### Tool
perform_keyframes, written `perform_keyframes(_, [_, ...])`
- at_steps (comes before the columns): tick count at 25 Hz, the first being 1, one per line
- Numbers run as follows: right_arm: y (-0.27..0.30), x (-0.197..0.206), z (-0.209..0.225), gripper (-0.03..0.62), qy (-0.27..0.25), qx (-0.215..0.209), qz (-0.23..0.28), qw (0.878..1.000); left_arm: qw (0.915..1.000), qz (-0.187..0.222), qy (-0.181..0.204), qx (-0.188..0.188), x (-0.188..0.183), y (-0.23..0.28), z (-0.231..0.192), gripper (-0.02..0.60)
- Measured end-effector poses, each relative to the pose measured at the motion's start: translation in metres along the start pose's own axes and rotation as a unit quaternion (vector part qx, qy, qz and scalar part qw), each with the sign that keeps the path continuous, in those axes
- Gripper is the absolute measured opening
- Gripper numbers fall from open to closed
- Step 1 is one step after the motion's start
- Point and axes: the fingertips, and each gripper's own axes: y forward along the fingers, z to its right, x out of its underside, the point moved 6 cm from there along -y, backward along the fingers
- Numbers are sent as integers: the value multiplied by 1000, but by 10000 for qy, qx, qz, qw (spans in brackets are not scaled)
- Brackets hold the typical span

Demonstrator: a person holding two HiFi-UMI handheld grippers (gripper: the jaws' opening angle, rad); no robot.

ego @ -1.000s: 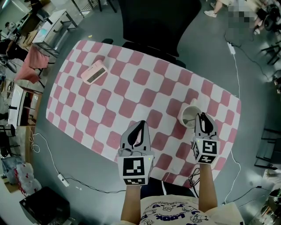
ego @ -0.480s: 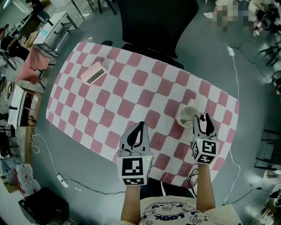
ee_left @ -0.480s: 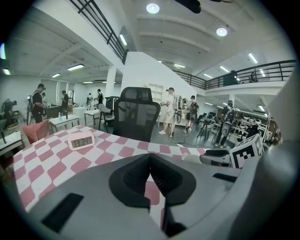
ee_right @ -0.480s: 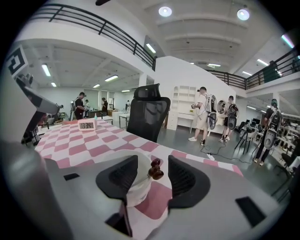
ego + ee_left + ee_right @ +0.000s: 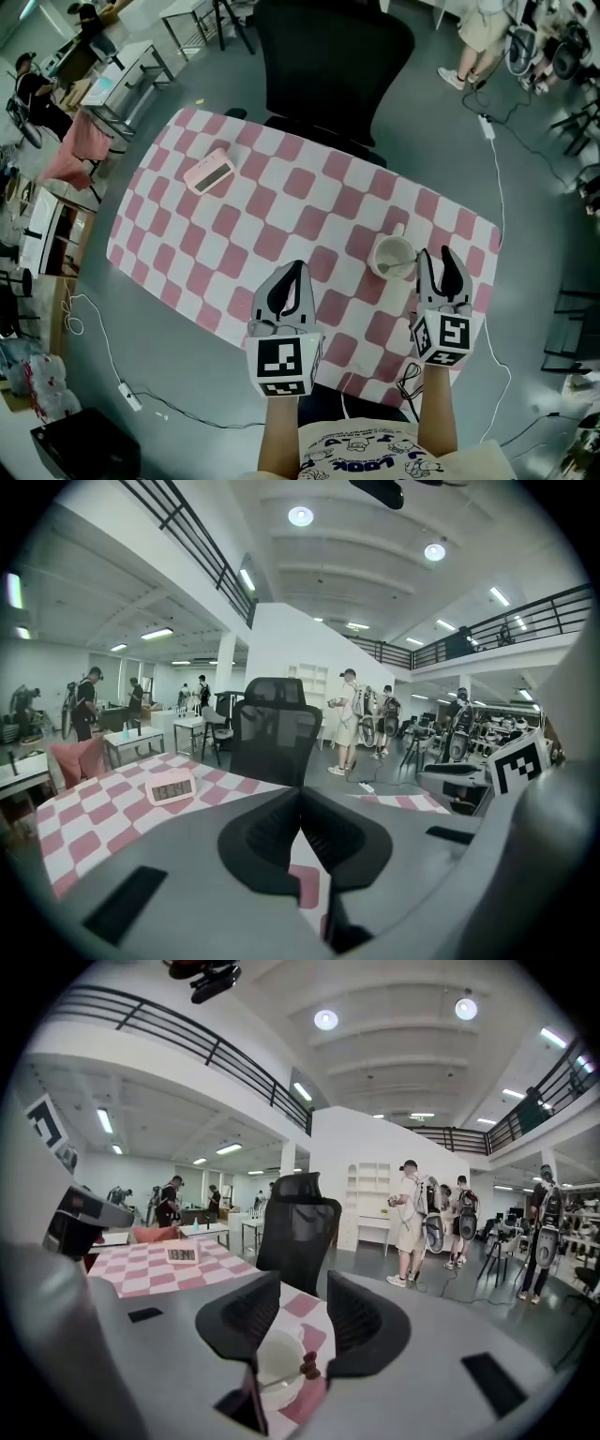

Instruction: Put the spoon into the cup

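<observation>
A white cup (image 5: 392,253) stands on the pink-checked table (image 5: 281,197) near its right front edge. The spoon (image 5: 401,269) lies in the cup, its handle leaning over the rim toward my right gripper (image 5: 441,255). That gripper hangs just right of the cup, raised clear of it, and its jaws are closing a little with nothing between them. In the right gripper view the cup (image 5: 272,1363) and the spoon's brown end (image 5: 307,1365) show below the parted jaws of the right gripper (image 5: 302,1321). My left gripper (image 5: 296,268) is shut and empty over the table's front edge.
A pink digital clock (image 5: 209,172) lies at the table's far left. A black office chair (image 5: 333,56) stands behind the far edge. Cables run over the floor on the right. People and desks are further off in the room.
The right gripper has opened, lifted and drawn back from the cup, leaving the spoon in it. The left gripper has risen a little and stayed shut.
</observation>
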Motion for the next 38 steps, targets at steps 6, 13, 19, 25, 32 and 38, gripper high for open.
perform_keyframes(6, [-29, -52, -4, 67, 91, -63, 700, 9975, 9991, 392, 106, -84, -33, -23, 5, 14])
perform_keyframes(13, [-67, -97, -6, 27, 154, -121, 1172, 9929, 9966, 786, 198, -165, -66, -58, 16, 14])
perform_keyframes(19, [-96, -119, -3, 17, 190, -109, 1430, 9895, 9930, 1132, 250, -203, -87, -84, 26, 14])
perform_keyframes(25, [-119, -139, -5, 15, 138, -158, 1687, 9854, 9895, 1395, 312, -200, -103, -107, 35, 14])
perform_keyframes(32, [-139, -154, -13, 14, 136, -269, 1855, 9822, 9860, 1600, 403, -223, -114, -132, 41, 14])
perform_keyframes(38, [-150, -163, -16, 14, 145, -356, 2020, 9786, 9830, 1760, 437, -276, -121, -147, 45, 14])
